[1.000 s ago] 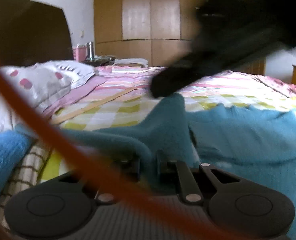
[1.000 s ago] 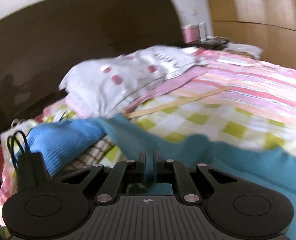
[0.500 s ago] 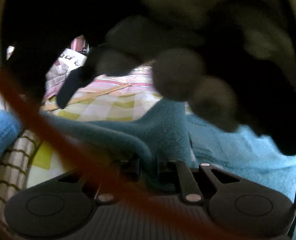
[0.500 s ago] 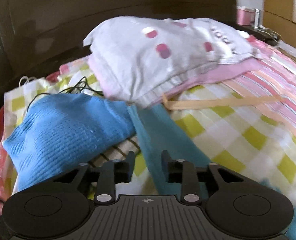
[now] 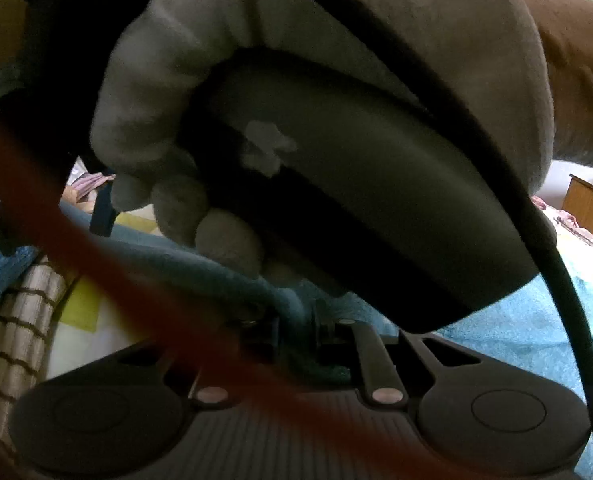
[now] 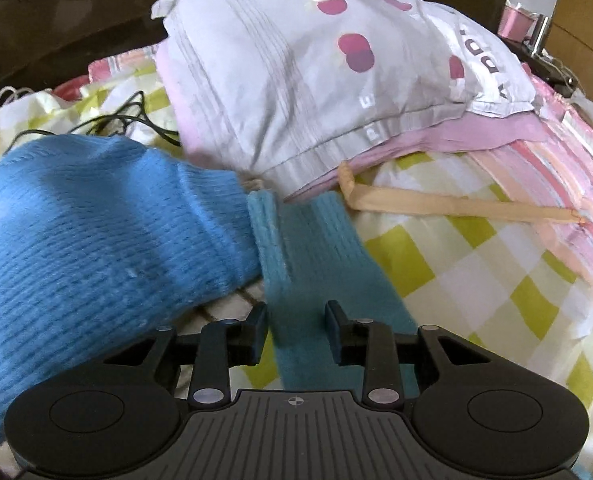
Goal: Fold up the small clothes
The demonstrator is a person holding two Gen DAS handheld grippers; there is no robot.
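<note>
The checked bedspread [image 6: 476,280] is filling the right wrist view, with the pillow [image 6: 316,80] sitting at twelve o'clock and the bright blue knit [image 6: 88,240] spreading at nine. The teal garment [image 6: 324,264] is lying between them, its sleeve running from centre down to six o'clock. The right gripper [image 6: 295,330] is hanging over that sleeve, jaws having just been opening, pads straddling but not pressing. It should be settling lower, squaring on the sleeve, then closing. The left gripper [image 5: 296,328] is pinching teal cloth at six o'clock; holding it taut should be helping.
</note>
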